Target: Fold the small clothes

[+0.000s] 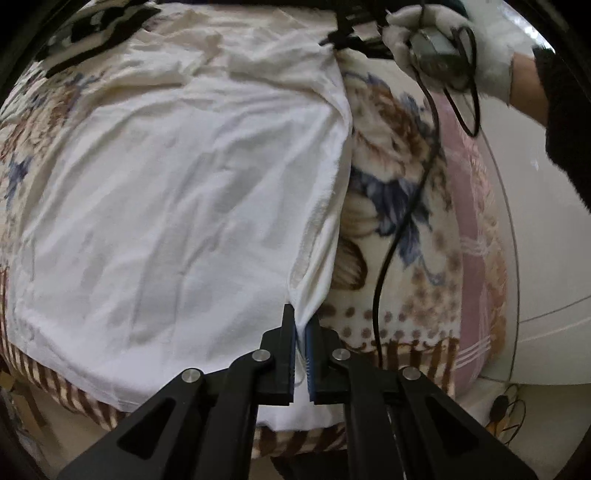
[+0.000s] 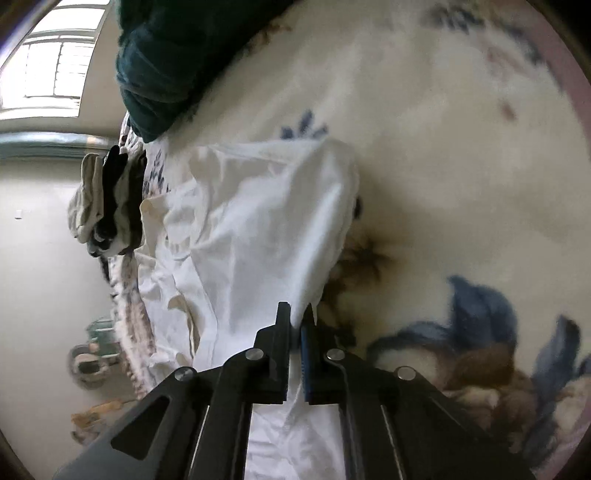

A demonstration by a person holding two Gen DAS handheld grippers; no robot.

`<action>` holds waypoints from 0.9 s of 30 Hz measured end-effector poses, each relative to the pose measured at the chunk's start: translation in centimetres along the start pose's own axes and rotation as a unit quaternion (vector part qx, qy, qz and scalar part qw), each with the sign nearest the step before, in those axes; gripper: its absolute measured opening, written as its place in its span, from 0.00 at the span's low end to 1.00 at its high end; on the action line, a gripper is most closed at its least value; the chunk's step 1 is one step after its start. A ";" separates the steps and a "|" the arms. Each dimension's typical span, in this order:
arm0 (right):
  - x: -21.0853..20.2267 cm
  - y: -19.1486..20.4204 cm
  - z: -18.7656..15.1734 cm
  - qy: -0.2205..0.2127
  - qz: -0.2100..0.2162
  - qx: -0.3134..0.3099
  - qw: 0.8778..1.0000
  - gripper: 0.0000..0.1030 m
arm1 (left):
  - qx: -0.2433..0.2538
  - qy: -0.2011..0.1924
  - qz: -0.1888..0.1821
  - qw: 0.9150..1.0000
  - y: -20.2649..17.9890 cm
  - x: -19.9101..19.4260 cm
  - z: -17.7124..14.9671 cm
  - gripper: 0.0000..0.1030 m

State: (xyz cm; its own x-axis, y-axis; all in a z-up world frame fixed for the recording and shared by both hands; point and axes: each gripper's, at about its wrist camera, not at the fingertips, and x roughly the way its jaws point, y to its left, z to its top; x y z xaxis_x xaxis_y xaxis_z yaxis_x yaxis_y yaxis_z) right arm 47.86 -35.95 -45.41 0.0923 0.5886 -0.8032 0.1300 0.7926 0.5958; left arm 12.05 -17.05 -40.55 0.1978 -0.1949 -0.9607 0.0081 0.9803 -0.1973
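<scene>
White cotton sat pinched in your left gripper [image 1: 302, 325], clenched on the near right edge of the garment [image 1: 177, 177] spread over the floral blanket [image 1: 399, 206]. Your right gripper [image 2: 300, 317] clamped another bunched edge of it. Farther off, your gloved right hand [image 1: 461, 48] held its handle; a patterned black-and-white cloth [image 1: 96, 33] lay beyond.

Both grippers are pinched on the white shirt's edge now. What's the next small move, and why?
Probably carry both pinched corners across the white shirt toward its far side. The left gripper and right gripper are each shut on one edge, raised off the floral blanket.
</scene>
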 end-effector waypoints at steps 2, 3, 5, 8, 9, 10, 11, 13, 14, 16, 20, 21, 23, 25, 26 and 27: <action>-1.1 2.1 -0.4 -0.005 -0.011 -0.018 1.000 0.04 | -0.012 -0.010 -0.008 1.000 1.0 -1.3 -0.1 0.02; -1.9 3.1 -0.7 -0.007 -0.016 -0.026 0.999 0.04 | -0.019 -0.017 -0.011 1.000 2.0 -2.2 -0.2 0.02; -3.1 5.2 -1.1 -0.012 -0.025 -0.038 0.999 0.04 | -0.036 -0.028 -0.015 0.999 3.7 -3.5 0.0 0.02; -3.9 9.4 -1.8 -0.013 -0.048 -0.065 0.997 0.04 | -0.071 -0.036 -0.021 0.997 7.6 -5.5 -0.1 0.02; -3.6 11.3 -1.9 -0.013 -0.060 -0.077 0.995 0.04 | -0.080 -0.037 -0.022 0.996 8.6 -5.8 0.0 0.02; -3.5 12.4 -2.0 -0.012 -0.067 -0.085 0.994 0.03 | -0.092 -0.039 -0.022 0.995 9.9 -6.2 -0.1 0.02; -2.9 14.1 -2.2 -0.011 -0.078 -0.093 0.993 0.03 | -0.104 -0.043 -0.019 0.993 11.6 -6.7 -0.2 0.02; -1.0 17.6 -2.2 -0.005 -0.096 -0.102 0.990 0.03 | -0.124 -0.047 -0.014 0.991 14.4 -7.3 -0.3 0.02; -0.1 19.1 -2.4 -0.004 -0.103 -0.106 0.989 0.03 | -0.133 -0.048 -0.011 0.990 15.7 -7.4 -0.4 0.02; 2.5 22.5 -2.5 0.003 -0.123 -0.119 0.985 0.03 | -0.152 -0.048 -0.007 0.987 18.6 -7.6 -0.5 0.02; 9.2 28.6 -2.9 0.017 -0.161 -0.142 0.977 0.03 | -0.186 -0.049 -0.010 0.981 23.8 -7.3 -0.5 0.02; 11.0 30.0 -3.0 0.021 -0.173 -0.147 0.974 0.03 | -0.190 -0.048 -0.010 0.981 24.7 -7.2 -0.6 0.02; 14.1 31.8 -3.4 0.027 -0.192 -0.154 0.969 0.03 | -0.201 -0.044 -0.011 0.979 26.8 -6.5 -0.8 0.02; 16.8 33.5 -3.9 0.031 -0.216 -0.166 0.962 0.03 | -0.215 -0.037 -0.015 0.976 28.7 -5.7 -1.0 0.02; 17.8 34.2 -4.1 0.033 -0.226 -0.171 0.958 0.03 | -0.219 -0.035 -0.013 0.975 29.5 -5.3 -1.1 0.02; 19.0 34.9 -4.4 0.034 -0.236 -0.176 0.955 0.03 | -0.226 -0.032 -0.015 0.973 30.6 -4.7 -1.2 0.02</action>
State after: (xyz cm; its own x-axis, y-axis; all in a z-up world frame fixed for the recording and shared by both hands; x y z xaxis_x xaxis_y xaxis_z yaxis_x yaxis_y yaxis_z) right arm 49.85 3.58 -39.83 0.0392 0.1527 -0.9875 -0.2004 0.9694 0.1419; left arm 10.14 13.84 -42.31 0.2653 -0.2070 -0.9417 -0.4147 0.8572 -0.3053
